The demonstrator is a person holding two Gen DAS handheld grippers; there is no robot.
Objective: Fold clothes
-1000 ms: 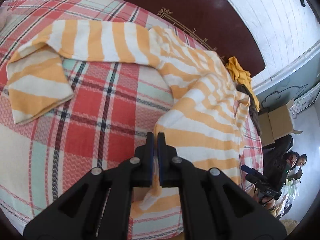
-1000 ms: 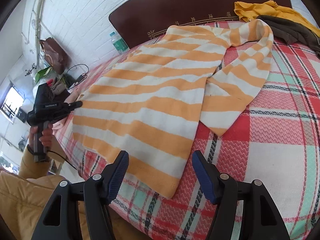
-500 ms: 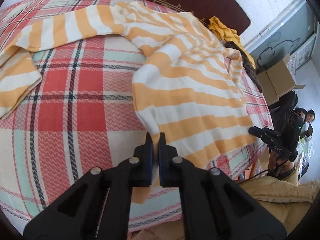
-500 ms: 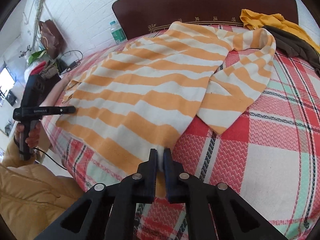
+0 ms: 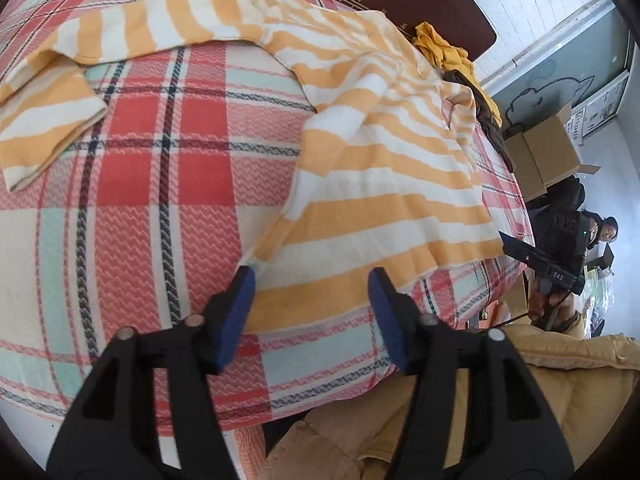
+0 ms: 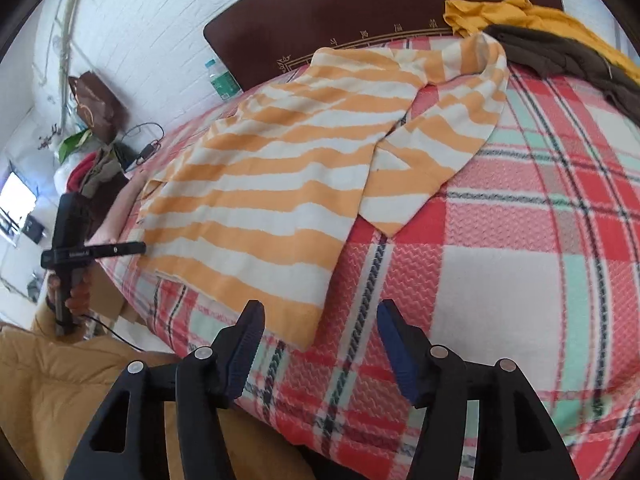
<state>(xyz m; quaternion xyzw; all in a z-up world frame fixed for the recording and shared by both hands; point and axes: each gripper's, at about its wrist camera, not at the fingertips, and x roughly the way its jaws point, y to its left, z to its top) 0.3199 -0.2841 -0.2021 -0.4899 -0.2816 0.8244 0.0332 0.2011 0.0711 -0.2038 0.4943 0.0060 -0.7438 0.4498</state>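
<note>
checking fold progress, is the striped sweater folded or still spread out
Spread: the striped sweater lies flat on the plaid blanket, only its sleeve bent over.

Sweater [image 6: 272, 184] is showing orange-and-white stripes. Blanket [image 6: 520, 264] is showing red, white and mint plaid; headboard [image 6: 360, 8] is looking dark brown.

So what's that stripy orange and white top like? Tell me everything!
The striped sweater looks soft and knitted, with wide orange and white bands. It lies spread front-down or front-up, I cannot tell which, on the plaid blanket. One sleeve is folded across beside the body; the other sleeve stretches out sideways. Its hem lies near the bed's edge. Nothing grips it: both grippers have just opened.
</note>
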